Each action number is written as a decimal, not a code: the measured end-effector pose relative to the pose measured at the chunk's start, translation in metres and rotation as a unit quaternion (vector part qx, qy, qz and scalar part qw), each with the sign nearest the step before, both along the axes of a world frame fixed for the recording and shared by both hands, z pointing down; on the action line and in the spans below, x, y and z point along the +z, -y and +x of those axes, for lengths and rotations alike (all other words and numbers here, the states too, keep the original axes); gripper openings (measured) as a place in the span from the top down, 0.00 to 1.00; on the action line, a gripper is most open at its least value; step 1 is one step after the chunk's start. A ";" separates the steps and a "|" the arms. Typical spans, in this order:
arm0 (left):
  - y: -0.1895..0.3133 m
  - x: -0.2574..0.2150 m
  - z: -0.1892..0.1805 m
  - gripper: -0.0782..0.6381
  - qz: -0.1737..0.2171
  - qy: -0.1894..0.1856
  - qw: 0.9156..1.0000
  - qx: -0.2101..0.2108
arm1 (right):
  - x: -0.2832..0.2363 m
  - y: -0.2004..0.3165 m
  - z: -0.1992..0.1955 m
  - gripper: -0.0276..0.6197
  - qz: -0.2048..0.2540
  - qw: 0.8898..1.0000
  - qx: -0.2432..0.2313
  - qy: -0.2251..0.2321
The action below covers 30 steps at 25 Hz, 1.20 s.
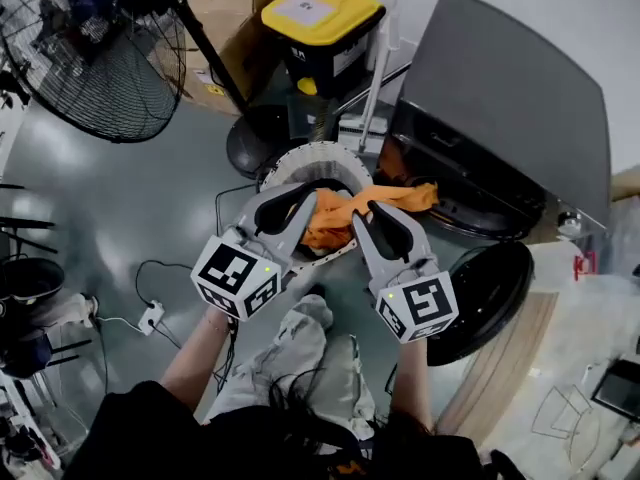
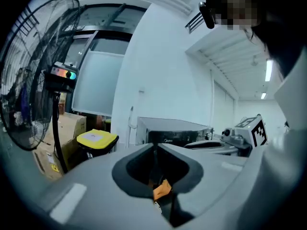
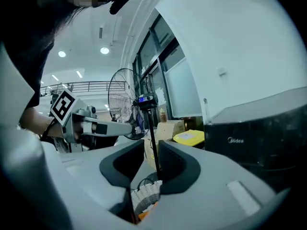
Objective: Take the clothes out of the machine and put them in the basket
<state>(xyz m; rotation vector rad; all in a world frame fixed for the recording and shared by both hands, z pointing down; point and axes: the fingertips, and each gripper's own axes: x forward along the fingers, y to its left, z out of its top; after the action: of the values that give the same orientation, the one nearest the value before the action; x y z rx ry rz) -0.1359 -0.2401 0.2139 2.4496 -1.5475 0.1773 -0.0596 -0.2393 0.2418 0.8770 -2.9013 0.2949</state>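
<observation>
An orange garment (image 1: pixel 340 226) hangs over the white woven basket (image 1: pixel 300 161) on the floor, and one end reaches toward the dark washing machine (image 1: pixel 500 108). My left gripper (image 1: pixel 305 198) is raised above the basket and shut on the garment; a pinch of orange cloth (image 2: pixel 162 189) shows between its closed jaws. Beside it on the right, my right gripper (image 1: pixel 363 214) touches the same cloth. Its jaws (image 3: pixel 151 145) stand slightly apart, and the basket (image 3: pixel 146 193) and a bit of orange show through the gap.
The machine's round door (image 1: pixel 490 293) hangs open at the right. A standing fan (image 1: pixel 90 53) is at the far left. A yellow-lidded bin (image 1: pixel 320 18) and a cardboard box (image 1: pixel 235 23) sit behind the basket. Cables (image 1: pixel 150 313) lie on the floor.
</observation>
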 end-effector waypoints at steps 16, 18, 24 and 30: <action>-0.119 -0.145 0.091 0.86 0.019 0.004 0.998 0.061 | -0.165 -0.114 0.082 0.86 0.007 0.998 0.058 0.004; -0.134 -0.153 0.102 0.86 0.017 0.006 0.997 0.069 | -0.173 -0.126 0.089 0.87 0.010 0.998 0.061 0.006; -0.172 -0.172 0.119 0.86 0.021 0.007 0.996 0.091 | -0.191 -0.156 0.094 0.91 0.019 0.997 0.074 0.018; -0.196 -0.184 0.121 0.86 0.034 -0.001 0.992 0.123 | -0.205 -0.183 0.099 0.94 0.027 0.993 0.114 0.030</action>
<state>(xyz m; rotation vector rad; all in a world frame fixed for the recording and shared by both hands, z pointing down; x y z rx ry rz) -0.0150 -0.0442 0.0297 2.6870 -1.2666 0.1679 0.0395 -0.0567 0.0372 1.2329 -2.8777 0.2644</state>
